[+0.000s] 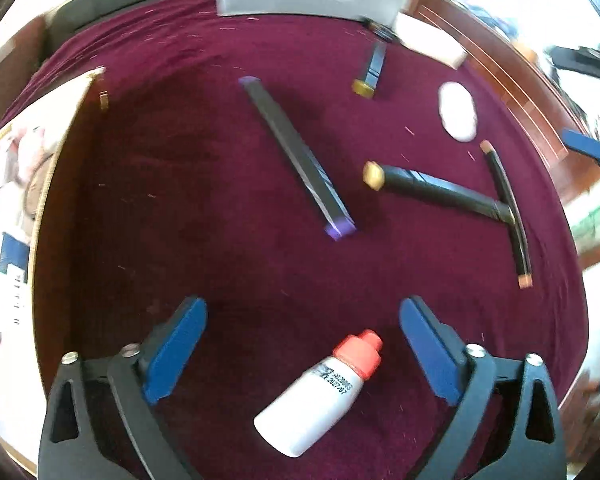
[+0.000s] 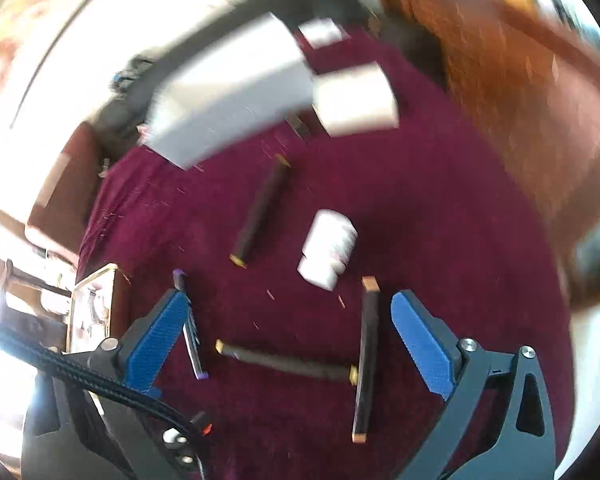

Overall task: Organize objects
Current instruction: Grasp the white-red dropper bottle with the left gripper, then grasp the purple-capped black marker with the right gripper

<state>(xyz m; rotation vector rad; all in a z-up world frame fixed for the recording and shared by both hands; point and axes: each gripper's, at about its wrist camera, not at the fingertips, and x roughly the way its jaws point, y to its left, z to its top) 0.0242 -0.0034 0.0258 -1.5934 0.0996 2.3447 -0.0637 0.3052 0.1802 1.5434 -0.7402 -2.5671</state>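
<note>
My left gripper (image 1: 303,314) hangs with its blue pads spread wide, gripping nothing; a small white plastic bottle with a red cap (image 1: 319,393) lies on its side between them, clear of both, on the dark maroon cloth (image 1: 204,168). Beyond it lie a long black bar with purple ends (image 1: 296,156) and a black stick with a gold cap (image 1: 432,188). My right gripper (image 2: 288,320) is also spread and empty above a black bar with tan ends (image 2: 367,356), a white tub (image 2: 329,247) further off.
</note>
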